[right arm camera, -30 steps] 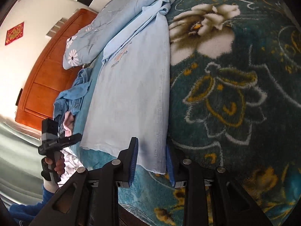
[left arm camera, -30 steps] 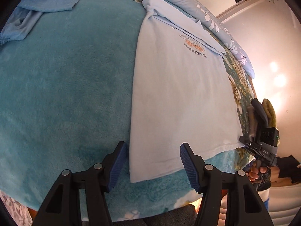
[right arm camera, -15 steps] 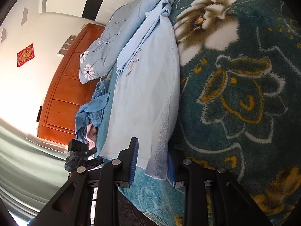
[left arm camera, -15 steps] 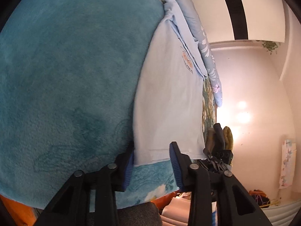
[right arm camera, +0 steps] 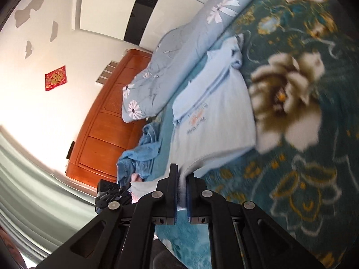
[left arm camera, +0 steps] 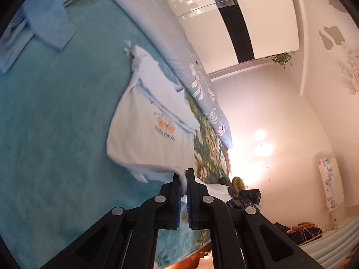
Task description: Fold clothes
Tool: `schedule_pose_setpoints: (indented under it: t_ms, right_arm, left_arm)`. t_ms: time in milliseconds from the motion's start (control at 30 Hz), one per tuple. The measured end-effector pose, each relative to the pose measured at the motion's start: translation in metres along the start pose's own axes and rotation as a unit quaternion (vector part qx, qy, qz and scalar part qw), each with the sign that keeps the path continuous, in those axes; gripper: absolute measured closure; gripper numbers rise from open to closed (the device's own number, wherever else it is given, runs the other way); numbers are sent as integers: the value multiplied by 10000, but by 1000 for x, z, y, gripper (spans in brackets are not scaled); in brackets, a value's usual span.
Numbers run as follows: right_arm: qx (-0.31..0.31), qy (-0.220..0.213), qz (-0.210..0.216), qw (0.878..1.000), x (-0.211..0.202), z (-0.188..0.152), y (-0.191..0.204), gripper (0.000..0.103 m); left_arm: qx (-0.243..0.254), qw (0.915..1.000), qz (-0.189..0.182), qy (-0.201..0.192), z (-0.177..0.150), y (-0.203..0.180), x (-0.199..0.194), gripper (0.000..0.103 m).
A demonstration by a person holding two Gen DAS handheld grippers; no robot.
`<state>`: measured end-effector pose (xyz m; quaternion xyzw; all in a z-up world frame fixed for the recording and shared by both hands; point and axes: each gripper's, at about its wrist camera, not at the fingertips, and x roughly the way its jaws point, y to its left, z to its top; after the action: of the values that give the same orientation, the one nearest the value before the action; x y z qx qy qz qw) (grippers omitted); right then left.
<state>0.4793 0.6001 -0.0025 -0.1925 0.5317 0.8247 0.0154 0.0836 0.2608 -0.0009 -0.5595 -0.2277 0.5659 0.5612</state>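
Observation:
A pale blue T-shirt (left arm camera: pixel 148 139) with an orange print lies on the teal blanket (left arm camera: pixel 56 134), its hem raised off the bed and carried toward the collar. My left gripper (left arm camera: pixel 183 177) is shut on one hem corner. My right gripper (right arm camera: pixel 182 174) is shut on the other hem corner of the T-shirt (right arm camera: pixel 215 121). The lower half of the shirt hangs slack between the two grippers. Each wrist view shows the other gripper low down, the right gripper (left arm camera: pixel 246 198) and the left gripper (right arm camera: pixel 107 196).
A floral blue quilt (left arm camera: pixel 179 51) runs along the far side of the bed. Crumpled blue garments (left arm camera: pixel 40 22) lie at the left, also the blue garments (right arm camera: pixel 143 154). A wooden headboard (right arm camera: pixel 105 121) stands behind. The blanket's flower-patterned part (right arm camera: pixel 303 134) spreads to the right.
Both grippers have closed on the shirt's hem corners and lifted them up and forward toward the collar. The shirt, flat before, now folds over itself.

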Motion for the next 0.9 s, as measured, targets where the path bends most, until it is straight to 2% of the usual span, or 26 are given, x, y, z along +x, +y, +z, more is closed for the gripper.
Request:
schedule_pose_setpoints:
  t_ms: [100,300,467,600,733,800,900]
  right_arm:
    - [-178,-209,-126,9995,18,50,12,97]
    - [-14,-403,-766,9962,79,150,2,97]
    - [80,-418,-1367,9897,136,212,-20,97]
    - [145,-338,-1899,9811,174,244,-46,97]
    - [187,-213,-2225,9745,197,256,-69,97]
    - [214,-150,-2271,9735,203,257,-76,96]
    - [284,-209,-2110,9769,201,258,-80,95]
  left_arm:
    - [219,9995,103,-189,53,-19,14,99]
    - [238,9964,707,-403,149,-5,69,99]
    - [152,9919,1146,-534,218,15,118,99]
    - [70,9878,1491,-454,245,43,156,99]
    - [27,9850,1697,-324,259,65,184,99]
    - [-76,9867,1600,-270,263,70,191,98]
    - [-358,9938,1034,-196,268,75,191,94]
